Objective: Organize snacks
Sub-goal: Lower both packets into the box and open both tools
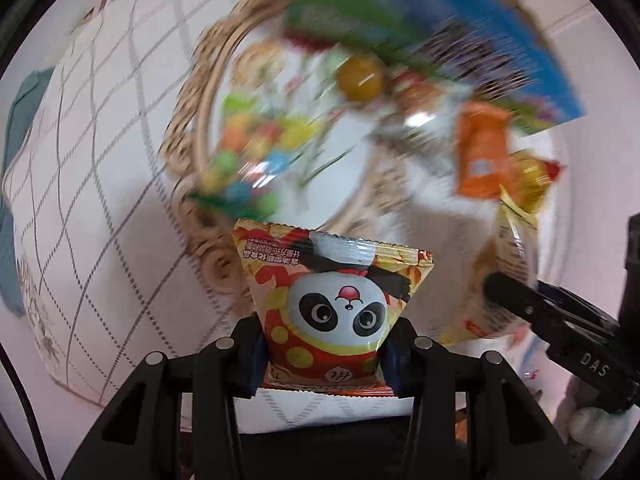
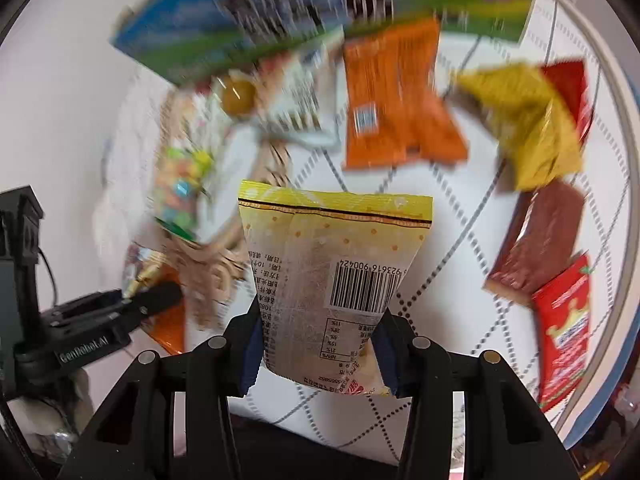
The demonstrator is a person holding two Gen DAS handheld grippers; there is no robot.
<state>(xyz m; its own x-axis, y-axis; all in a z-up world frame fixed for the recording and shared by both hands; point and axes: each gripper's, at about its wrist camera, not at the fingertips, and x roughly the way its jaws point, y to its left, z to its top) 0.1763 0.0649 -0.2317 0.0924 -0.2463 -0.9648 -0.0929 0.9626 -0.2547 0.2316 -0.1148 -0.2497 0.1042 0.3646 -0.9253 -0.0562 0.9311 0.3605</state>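
Left gripper [image 1: 324, 354]: clamped on 1 red-and-yellow foil panda snack packet [image 1: 332, 304], lower centre. Right gripper [image 2: 318, 354]: clamped on 1 yellow-topped barcode-printed snack pouch [image 2: 332, 276], centre. Orange foil packet [image 2: 396, 96]: upper centre.

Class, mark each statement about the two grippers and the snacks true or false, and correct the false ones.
1. The left gripper grips a panda packet. True.
2. The right gripper is empty. False: its jaws are shut on a yellow packet.
3. An orange packet lies on the cloth. True.
4. The yellow packet shows a barcode. True.
5. The panda packet lies flat on the tray. False: it is held above it.
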